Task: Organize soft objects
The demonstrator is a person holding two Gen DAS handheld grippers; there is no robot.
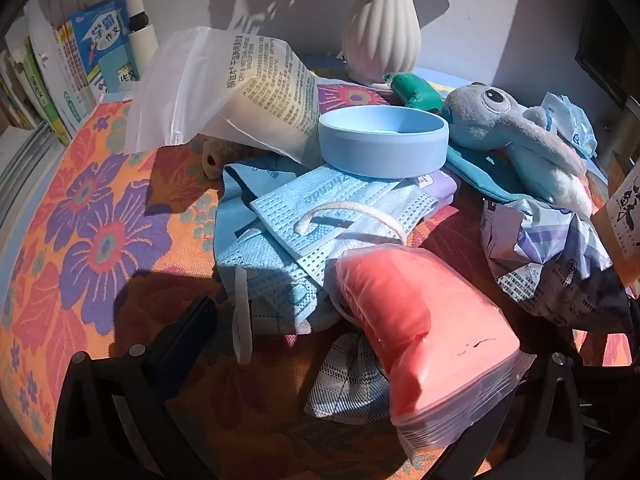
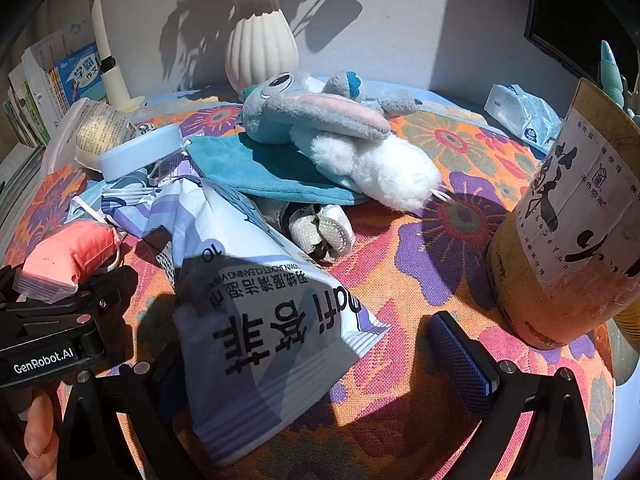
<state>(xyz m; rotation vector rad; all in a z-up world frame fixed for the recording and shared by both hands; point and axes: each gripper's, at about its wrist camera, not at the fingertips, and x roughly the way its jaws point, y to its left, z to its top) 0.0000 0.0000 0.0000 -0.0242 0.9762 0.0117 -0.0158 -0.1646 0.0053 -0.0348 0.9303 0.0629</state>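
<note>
My left gripper (image 1: 360, 376) stands open and wide. A pink clay packet (image 1: 420, 340) lies between its jaws, well apart from the left finger (image 1: 188, 332) and hiding the right one. Behind the packet lie pale blue face masks (image 1: 320, 216) under a blue bowl (image 1: 382, 140). My right gripper (image 2: 316, 364) is open too. A white-and-purple wipes pack (image 2: 256, 312) lies across its left side, and its right finger (image 2: 460, 360) is bare. Farther back a grey-blue plush toy (image 2: 332, 128) rests on a teal cloth (image 2: 272, 168).
A floral cloth (image 2: 440, 232) covers the table. A ribbed vase (image 2: 262, 44) stands at the back wall, books (image 1: 80, 60) at the left. A tall brown tube (image 2: 568, 220) is close on the right. A tissue pack (image 2: 524, 116), a bag of cotton pads (image 1: 240, 92) and a checked cloth (image 1: 352, 384) lie around.
</note>
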